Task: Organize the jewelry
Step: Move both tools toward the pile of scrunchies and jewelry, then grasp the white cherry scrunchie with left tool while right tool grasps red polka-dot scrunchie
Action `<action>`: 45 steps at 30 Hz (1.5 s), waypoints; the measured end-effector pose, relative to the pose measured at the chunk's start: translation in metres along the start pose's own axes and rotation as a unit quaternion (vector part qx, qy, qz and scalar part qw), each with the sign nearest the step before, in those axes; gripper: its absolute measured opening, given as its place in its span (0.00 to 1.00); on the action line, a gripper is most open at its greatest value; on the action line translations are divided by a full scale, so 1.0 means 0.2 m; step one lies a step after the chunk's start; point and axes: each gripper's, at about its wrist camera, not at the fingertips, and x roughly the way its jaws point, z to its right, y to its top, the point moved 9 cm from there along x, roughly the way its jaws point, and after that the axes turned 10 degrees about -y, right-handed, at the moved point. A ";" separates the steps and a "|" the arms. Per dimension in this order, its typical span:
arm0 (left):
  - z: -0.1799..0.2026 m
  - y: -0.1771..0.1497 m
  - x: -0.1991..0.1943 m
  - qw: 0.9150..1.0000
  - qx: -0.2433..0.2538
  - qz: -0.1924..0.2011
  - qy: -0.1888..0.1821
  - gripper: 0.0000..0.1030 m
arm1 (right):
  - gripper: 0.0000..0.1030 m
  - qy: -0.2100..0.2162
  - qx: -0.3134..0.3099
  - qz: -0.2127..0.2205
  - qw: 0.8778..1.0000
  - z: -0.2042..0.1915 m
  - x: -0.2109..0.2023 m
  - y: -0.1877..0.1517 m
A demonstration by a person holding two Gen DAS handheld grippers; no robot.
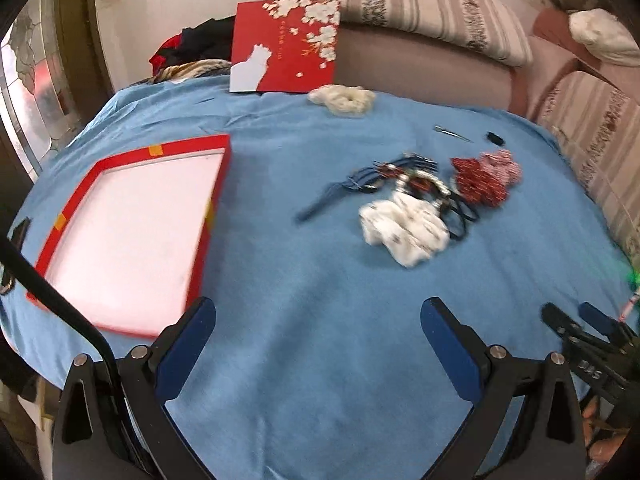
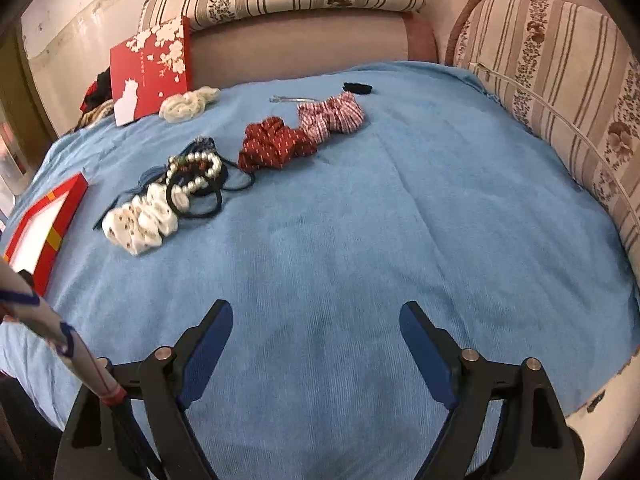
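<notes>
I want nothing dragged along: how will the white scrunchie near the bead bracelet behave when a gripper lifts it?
The white scrunchie looks like soft gathered fabric, so it will probably squash and droop. It seems light. It touches the black hair ties beside the pearl bracelet, so one may snag and trail.

Legible text: none confirmed. My left wrist view shows white characters on the right gripper (image 1: pixel 576 322) body at 4 o'clock, blurred. Gold lettering on the red lid (image 1: pixel 285 45) at 12 o'clock is unreadable.
</notes>
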 end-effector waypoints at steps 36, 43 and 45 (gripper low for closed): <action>0.23 0.23 0.72 0.970 -0.102 -0.117 -0.189 0.74 | 0.76 0.124 0.083 -0.063 0.987 -0.16 0.59 0.60; 0.27 0.20 0.72 0.973 -0.086 -0.130 -0.172 0.11 | 0.18 0.132 0.077 -0.076 0.985 -0.21 0.64 0.60; 0.27 0.22 0.67 0.975 -0.080 -0.119 -0.168 0.10 | 0.11 0.137 0.083 -0.074 0.984 -0.21 0.62 0.61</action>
